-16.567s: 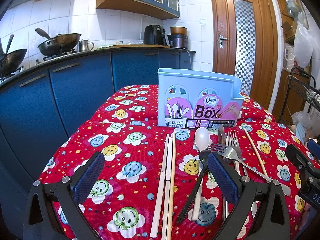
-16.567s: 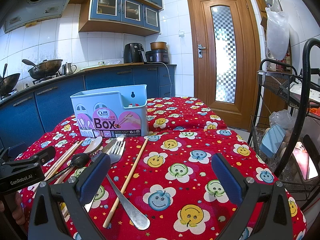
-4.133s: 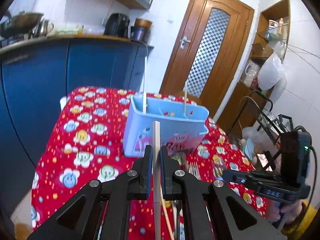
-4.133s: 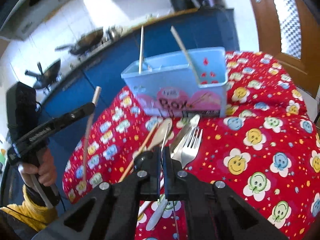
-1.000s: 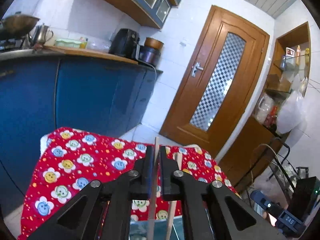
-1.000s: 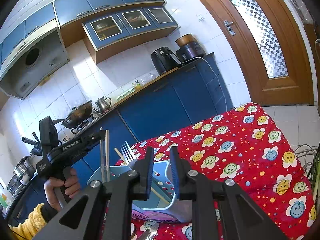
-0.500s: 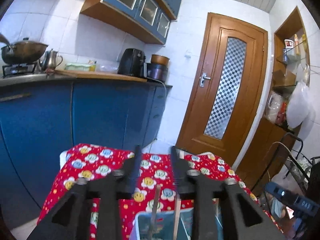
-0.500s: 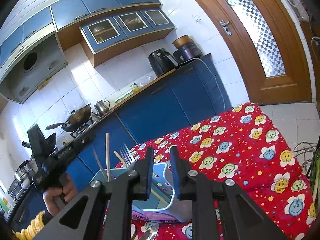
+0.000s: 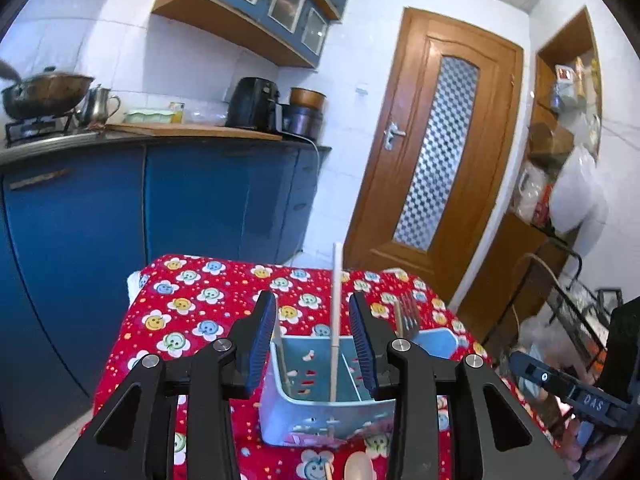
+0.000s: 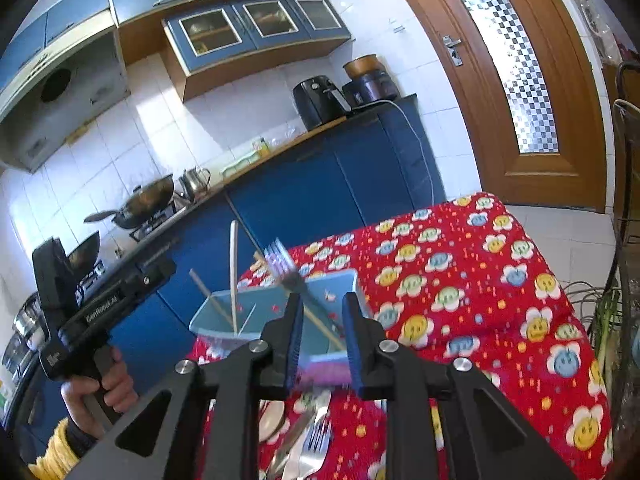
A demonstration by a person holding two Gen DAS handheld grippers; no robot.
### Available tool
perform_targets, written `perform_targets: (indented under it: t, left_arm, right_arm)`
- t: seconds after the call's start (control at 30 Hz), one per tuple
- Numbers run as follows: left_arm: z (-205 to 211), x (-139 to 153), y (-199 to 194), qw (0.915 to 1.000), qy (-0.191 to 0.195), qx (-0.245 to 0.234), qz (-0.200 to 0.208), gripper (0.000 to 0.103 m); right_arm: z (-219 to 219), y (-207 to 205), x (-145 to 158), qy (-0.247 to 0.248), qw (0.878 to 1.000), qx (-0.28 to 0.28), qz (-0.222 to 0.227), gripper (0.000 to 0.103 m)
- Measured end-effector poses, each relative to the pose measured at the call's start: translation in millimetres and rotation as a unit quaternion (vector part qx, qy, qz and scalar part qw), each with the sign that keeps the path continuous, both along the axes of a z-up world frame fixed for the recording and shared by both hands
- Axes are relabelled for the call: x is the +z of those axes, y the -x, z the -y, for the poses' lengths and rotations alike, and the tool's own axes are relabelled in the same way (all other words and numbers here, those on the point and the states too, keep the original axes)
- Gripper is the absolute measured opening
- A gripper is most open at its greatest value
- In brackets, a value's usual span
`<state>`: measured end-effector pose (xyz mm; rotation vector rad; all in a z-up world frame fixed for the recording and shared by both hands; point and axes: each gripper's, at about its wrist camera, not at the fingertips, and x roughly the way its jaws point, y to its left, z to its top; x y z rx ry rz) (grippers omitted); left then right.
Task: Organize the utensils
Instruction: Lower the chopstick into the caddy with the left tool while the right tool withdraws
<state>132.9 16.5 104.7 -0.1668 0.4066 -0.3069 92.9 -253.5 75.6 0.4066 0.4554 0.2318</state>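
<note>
Left gripper (image 9: 313, 332) is hanging spread and empty, its chopstick (image 9: 335, 320) now standing in the box (image 9: 320, 416); right gripper (image 10: 320, 332) is opening off the fork (image 10: 286, 270) beside it. More utensils remain.

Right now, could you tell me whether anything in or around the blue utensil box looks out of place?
Nothing looks damaged or spilled. The fork stands tines-up and leaning in the blue utensil box, and the chopsticks lean at different angles. More cutlery lies loose on the tablecloth in front.
</note>
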Motion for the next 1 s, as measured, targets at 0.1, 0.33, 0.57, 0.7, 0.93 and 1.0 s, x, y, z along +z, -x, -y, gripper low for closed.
perform_targets:
  t: [0.1, 0.33, 0.57, 0.7, 0.93, 1.0]
  left_arm:
    - [10.9, 4.4, -4.3, 0.9997, -0.024, -0.008, -0.002, 0.04]
    - [37.9, 3.9, -35.9, 0.9978, -0.059, -0.011, -0.027, 0.04]
    - [62.2, -2.9, -64.7, 0.9936, -0.105, 0.012, -0.037, 0.039]
    - [65.5, -6.7, -76.9, 0.9929, -0.101, 0.019, -0.059, 0.01]
    - [51.4, 8.1, -70.4, 0.998, -0.047, 0.04, -0.011, 0.006]
    - [47.7, 10.7, -67.3, 0.9984, -0.032, 0.048, 0.001, 0.006]
  right_arm:
    - [-4.4, 12.4, -7.6, 0.004, 1.0, -0.004, -0.009, 0.026]
    - [-1.2, 22.1, -27.4, 0.011, 0.999, -0.016, -0.038, 0.027]
    - [10.0, 24.6, -39.3, -0.01, 0.999, -0.02, -0.046, 0.029]
    - [12.4, 23.8, -43.9, -0.006, 0.998, -0.024, -0.052, 0.031]
    - [10.5, 23.1, -49.6, -0.011, 0.999, -0.01, -0.05, 0.032]
    - [10.8, 24.2, -49.6, -0.011, 0.999, -0.014, -0.047, 0.032]
